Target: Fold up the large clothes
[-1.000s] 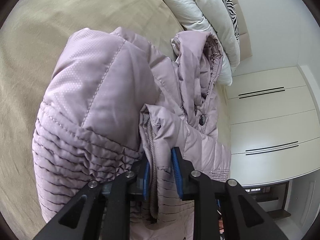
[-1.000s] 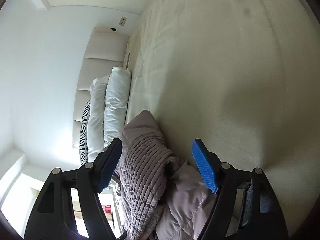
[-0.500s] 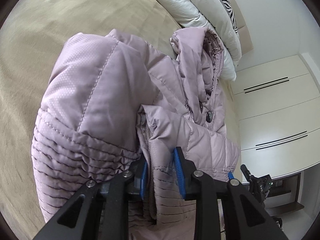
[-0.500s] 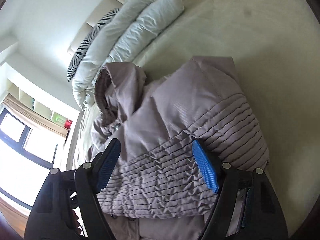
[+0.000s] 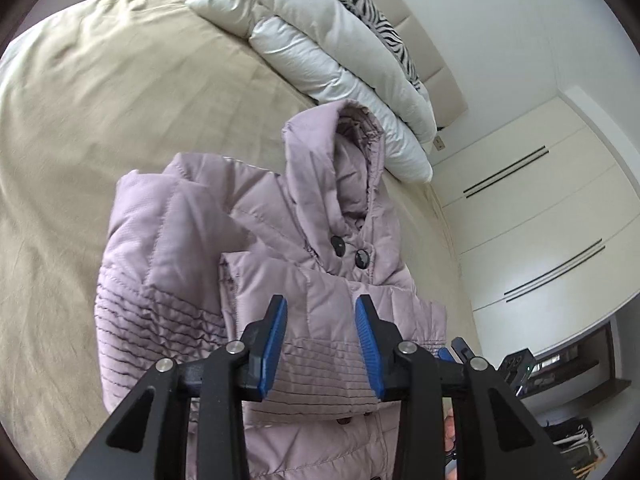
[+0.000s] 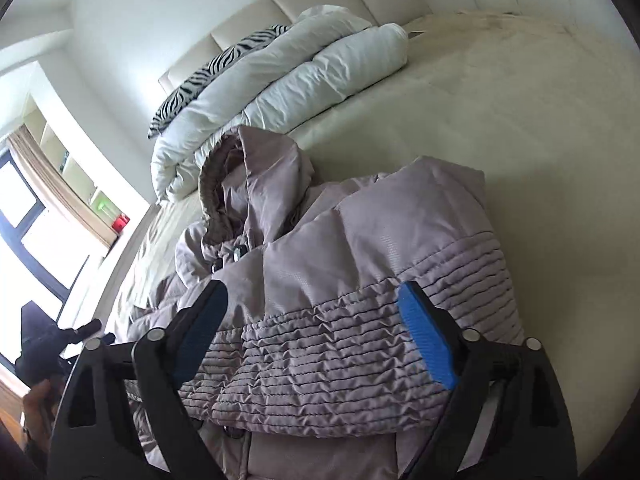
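I have the mauve quilted hooded jacket [image 5: 280, 248] lying on the bed [image 5: 100, 128], partly folded: both sleeves are laid in over the chest, their ribbed cuffs toward me, and the hood [image 5: 340, 160] points away toward the rolled white duvet [image 5: 332, 44] at the headboard. That gives me the jacket's long axis, running from the hood straight back to the hem, which drops out of view under my rigs. My left claw [image 5: 321, 336] hovers above the folded-in sleeve panel on the hood's near side; its jaws are spreading and stand apart, with fabric showing in the gap but neither blue pad pressing on it. My right claw [image 6: 316, 332] hangs over the other sleeve's gathered cuff [image 6: 360, 352], on the side of the jacket farther from the window, jaws widening and well apart, gripping nothing. So both claws are free, and the jacket rests on the bed on its own. I judge the next fold to be hem toward hood, along that long axis, so both claws would have to come back from the hood to the hem edge nearest me. Neither looks clearly nearer; each sits over its own half, side by side across the jacket.
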